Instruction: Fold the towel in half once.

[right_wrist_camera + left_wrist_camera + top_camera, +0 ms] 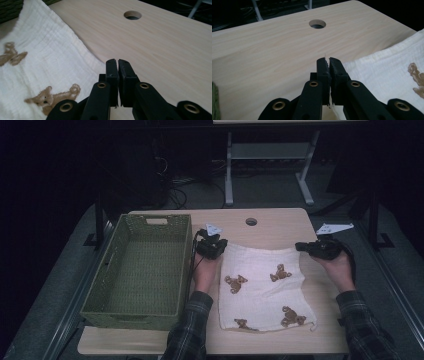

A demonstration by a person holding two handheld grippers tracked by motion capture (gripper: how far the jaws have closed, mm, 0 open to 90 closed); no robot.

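While both grippers sit at the cloth's far corners, the scene reads as follows.
Cloth: white cloth [262, 287] with brown bear prints lies spread flat on the bench [280, 227], right of the basket, near edge close to the person.
Left gripper: left gripper [212, 246] rests at the far left corner; its own view shows the jaws pressed together, with at most a wisp of thread between the tips, and the cloth edge just beside them on the right.
Right gripper: right gripper [320, 248] sits at the far right corner, jaws likewise closed, the cloth's edge just to their left; I cannot tell that any fabric is pinched.
Why so placed: one gripper per far corner suits lifting or folding that edge evenly.
Basket: green woven basket [102, 290] stands on the left, touching nothing, likely the cloth's destination.
Bench hole: round hole [251, 221] lies beyond the cloth, between the grippers.
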